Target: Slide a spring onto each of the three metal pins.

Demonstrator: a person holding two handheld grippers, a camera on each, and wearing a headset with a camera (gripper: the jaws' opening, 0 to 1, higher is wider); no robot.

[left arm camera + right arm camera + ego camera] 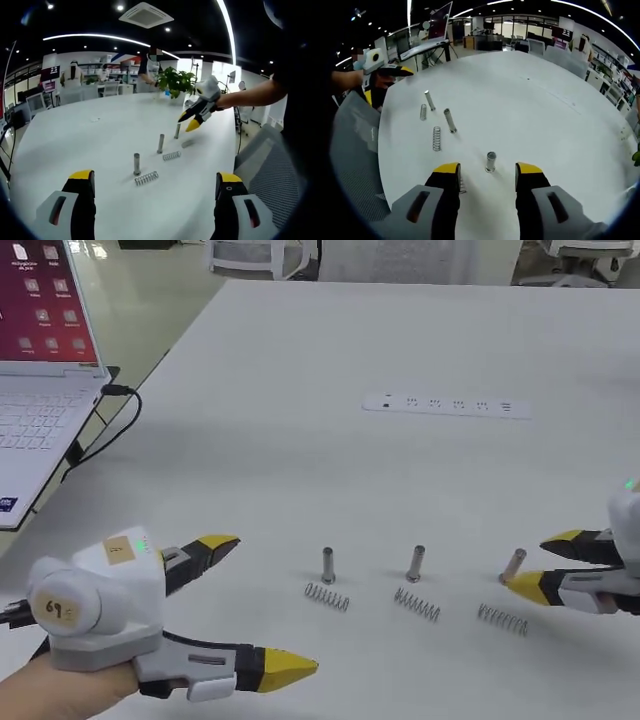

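Note:
Three short metal pins stand in a row on the white table [330, 460]: the left pin [328, 563], the middle pin [416, 562] and the right pin [514, 564]. A spring lies just in front of each: the left spring [327, 596], the middle spring [417, 605] and the right spring [502, 619]. My left gripper [262, 605] is open and empty, to the left of the row, facing the nearest pin [137, 163]. My right gripper [540, 562] is open beside the right pin [491, 161], which stands just ahead of its gap. Its left jaw partly hides a spring [462, 186].
An open laptop [40, 360] with a black cable [110, 430] sits at the table's left edge. A white power strip [447, 405] lies further back. A potted plant [175, 80] and a person stand beyond the table's far end.

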